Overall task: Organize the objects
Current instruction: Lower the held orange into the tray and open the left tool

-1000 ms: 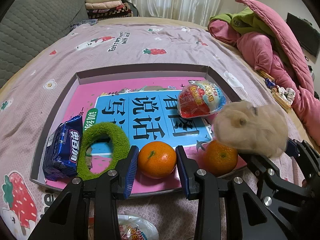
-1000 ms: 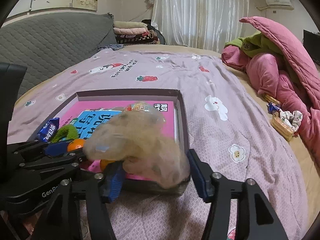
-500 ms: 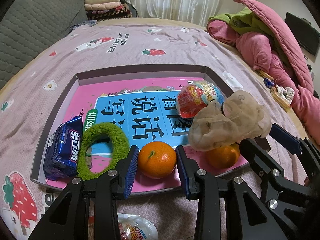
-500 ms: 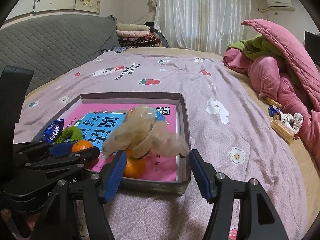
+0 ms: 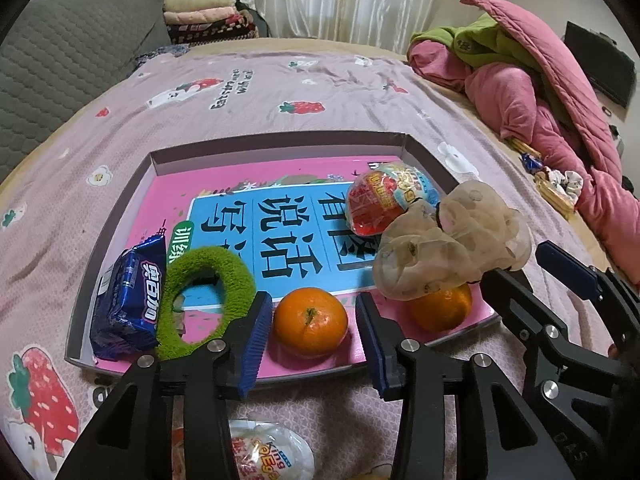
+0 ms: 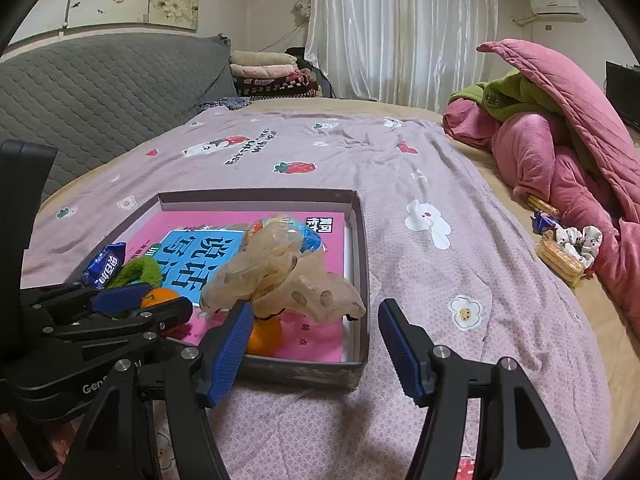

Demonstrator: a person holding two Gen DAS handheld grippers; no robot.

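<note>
Two pairs of tongs hung at the near rim of the shallow grey cardboard tray [image 5: 276, 140], both spread wide and holding nothing. From the left we saw a blue foil biscuit packet [image 5: 126, 300] in the tray's near-left corner, a fuzzy green ring-shaped scrunchie [image 5: 236, 276] touching it, then a round orange tangerine [image 5: 310, 322] lying straight ahead of our left tongs [image 5: 310, 340], between the two blue pads but touched by neither. Being round, it offered no long axis to line up with. Further right, a crumpled beige spotted cloth scrunchie [image 6: 280, 276] lay draped over a second tangerine [image 5: 440, 308], with a red and blue foil-wrapped egg toy [image 5: 384, 200] just behind it. Our right tongs [image 6: 316, 344] sat nearer that cloth, which lay ahead and to the left of their gap; we judged it already set down. A pink and blue printed book [image 5: 280, 220] lined the tray floor. Everything rested on a bed with a mauve strawberry-print sheet [image 6: 400, 168]; a pink quilt [image 6: 560, 128] was heaped at the right.
</note>
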